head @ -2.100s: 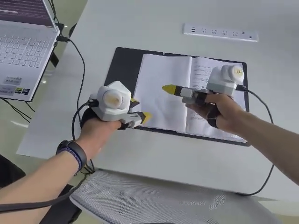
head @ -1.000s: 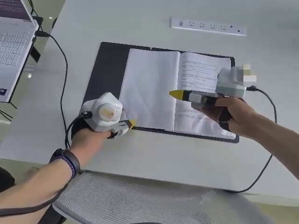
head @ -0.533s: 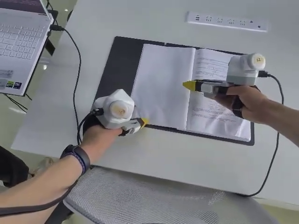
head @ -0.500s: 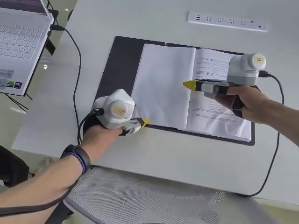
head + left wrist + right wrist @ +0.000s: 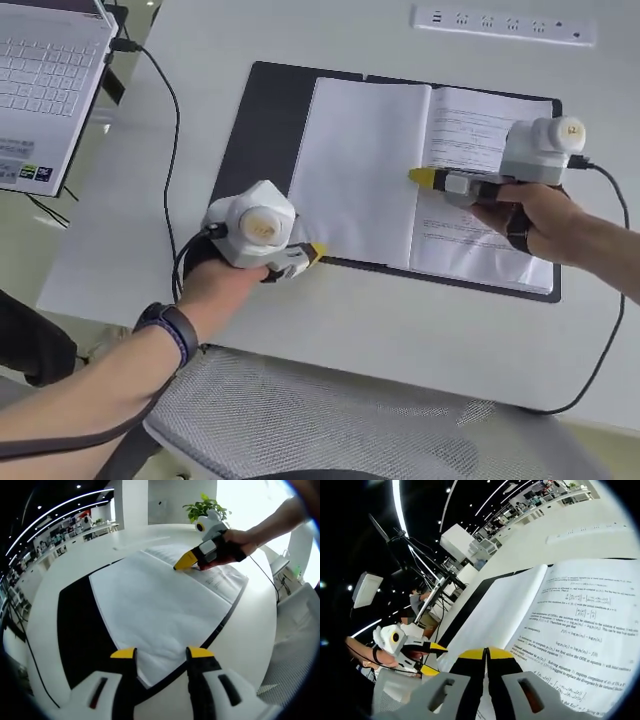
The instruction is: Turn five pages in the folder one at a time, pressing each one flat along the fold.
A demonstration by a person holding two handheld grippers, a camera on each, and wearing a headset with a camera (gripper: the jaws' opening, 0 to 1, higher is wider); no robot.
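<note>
Along the fold of the open folder [image 5: 262, 120], the right gripper [image 5: 420, 177] points with its jaws pressed together and empty, its yellow tip between the blank left page [image 5: 365, 160] and the printed right page [image 5: 470, 130]. The left gripper [image 5: 161, 653] has its jaws spread apart, holding nothing, just by the blank page's near corner. The folder lies flat on the white table [image 5: 300, 40].

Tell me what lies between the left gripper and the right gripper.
The blank page of the folder, bare; head view and left gripper view show it.
</note>
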